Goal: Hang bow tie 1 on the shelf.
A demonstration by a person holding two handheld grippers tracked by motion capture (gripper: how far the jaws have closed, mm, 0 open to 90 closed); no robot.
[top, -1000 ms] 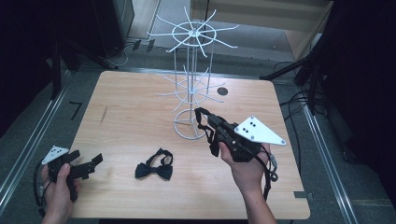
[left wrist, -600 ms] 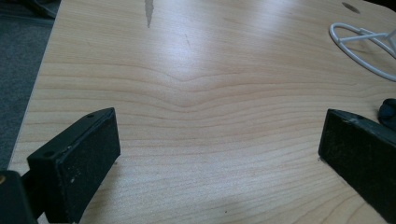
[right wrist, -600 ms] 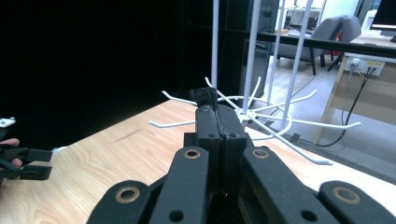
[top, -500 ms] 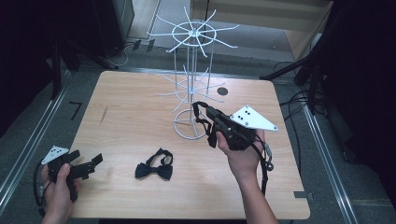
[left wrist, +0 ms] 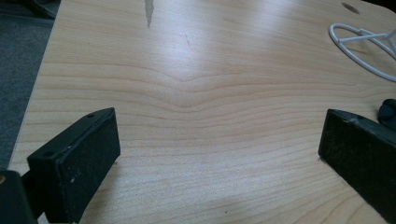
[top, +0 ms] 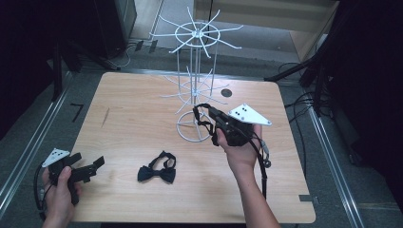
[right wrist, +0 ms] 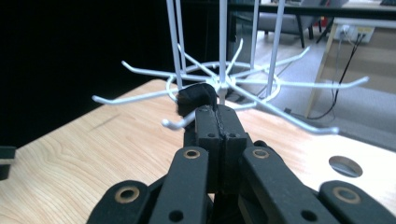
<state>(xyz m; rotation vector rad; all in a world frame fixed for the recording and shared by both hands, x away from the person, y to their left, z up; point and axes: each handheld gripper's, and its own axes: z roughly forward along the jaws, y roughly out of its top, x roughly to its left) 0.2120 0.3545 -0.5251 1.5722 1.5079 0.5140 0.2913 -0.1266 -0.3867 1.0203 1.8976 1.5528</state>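
Note:
A white wire rack (top: 196, 35) with two tiers of hooks stands on the wooden table (top: 133, 109). My right gripper (top: 209, 112) is shut on a black strap (top: 199, 116) that loops down beside the rack's pole, above its base ring. In the right gripper view the closed jaws (right wrist: 217, 114) pinch black fabric (right wrist: 196, 97) right at a hook tip of the lower tier (right wrist: 219, 79). A black bow tie (top: 158, 168) lies flat near the front of the table. At the front left corner my left gripper (top: 88, 161) stands open, with only bare wood between its pads (left wrist: 79, 158).
A round hole (top: 226, 92) sits in the table behind the rack. The rack's base ring (left wrist: 364, 42) lies to the left gripper's far right. Metal rails (top: 28, 142) and cables (top: 304, 102) flank the table.
My right gripper has moved left and a little down with the strap, closer to the rack's pole and lower hooks. The left gripper has stayed put.

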